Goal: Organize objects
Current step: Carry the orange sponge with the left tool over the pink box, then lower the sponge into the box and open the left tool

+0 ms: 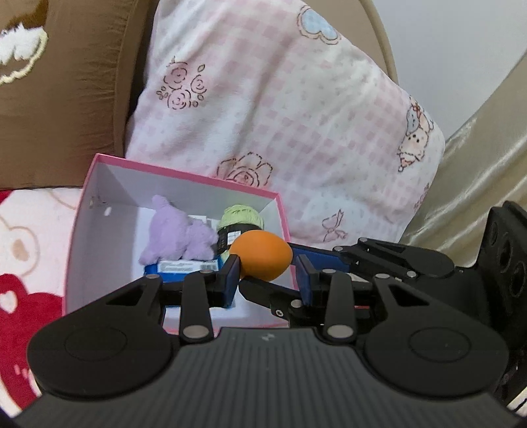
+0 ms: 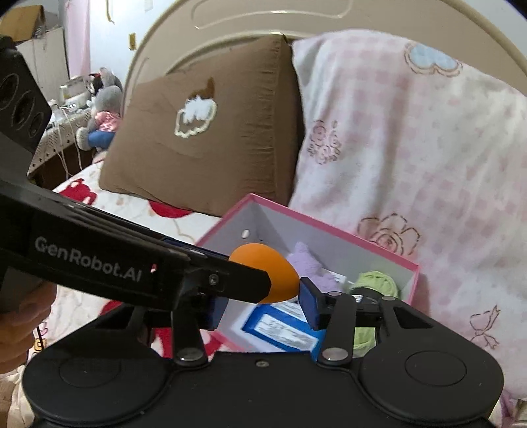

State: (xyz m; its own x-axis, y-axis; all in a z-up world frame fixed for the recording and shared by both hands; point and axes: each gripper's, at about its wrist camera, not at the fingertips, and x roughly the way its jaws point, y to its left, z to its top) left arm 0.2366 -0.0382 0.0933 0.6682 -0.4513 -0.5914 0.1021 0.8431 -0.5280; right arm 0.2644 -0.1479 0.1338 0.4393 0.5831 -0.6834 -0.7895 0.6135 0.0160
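Observation:
An orange egg-shaped sponge (image 1: 262,255) is held over the pink box (image 1: 98,171) on the bed. Both grippers meet at it: my left gripper (image 1: 266,275) has its blue pads at the sponge's two sides, and my right gripper (image 2: 263,306) crosses it from the right, its fingers above and below the sponge (image 2: 268,275). The box (image 2: 378,250) holds a lilac plush toy (image 1: 178,233), a green yarn ball (image 1: 242,215) and a blue packet (image 1: 184,268). Which gripper bears the sponge is unclear.
A pink checked pillow (image 1: 296,108) leans behind the box, and a brown cushion (image 2: 210,131) stands to its left against the beige headboard (image 2: 263,19). The bed sheet (image 1: 23,263) is white with red prints. A side table with plush toys (image 2: 102,112) stands far left.

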